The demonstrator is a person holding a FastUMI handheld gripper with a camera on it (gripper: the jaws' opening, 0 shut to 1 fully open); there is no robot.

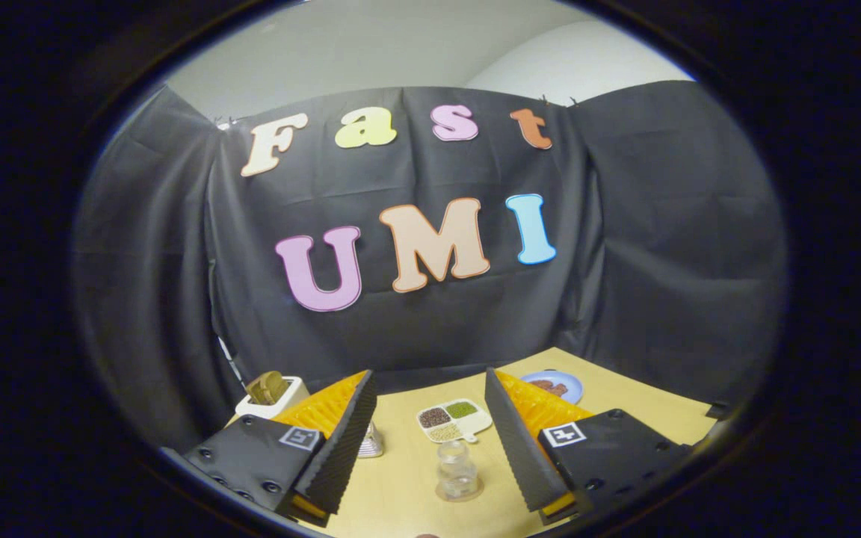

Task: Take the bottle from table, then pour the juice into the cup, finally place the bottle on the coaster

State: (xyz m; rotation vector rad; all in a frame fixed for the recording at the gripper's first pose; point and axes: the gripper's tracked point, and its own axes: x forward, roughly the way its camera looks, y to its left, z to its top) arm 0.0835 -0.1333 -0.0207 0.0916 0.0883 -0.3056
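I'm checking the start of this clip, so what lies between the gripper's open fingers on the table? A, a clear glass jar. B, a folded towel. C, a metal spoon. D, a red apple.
A: a clear glass jar stands on the wooden table between the open gripper's fingers, untouched.

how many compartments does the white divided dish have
3, on the divided dish beyond the open gripper: dark grains nearer the toaster, green nearer the blue plate, pale ones nearest the clear bottle.

Wooden table [625,407] carries a clear bottle [458,469]; divided snack tray [454,420]; blue plate [554,386]; white box [272,400].
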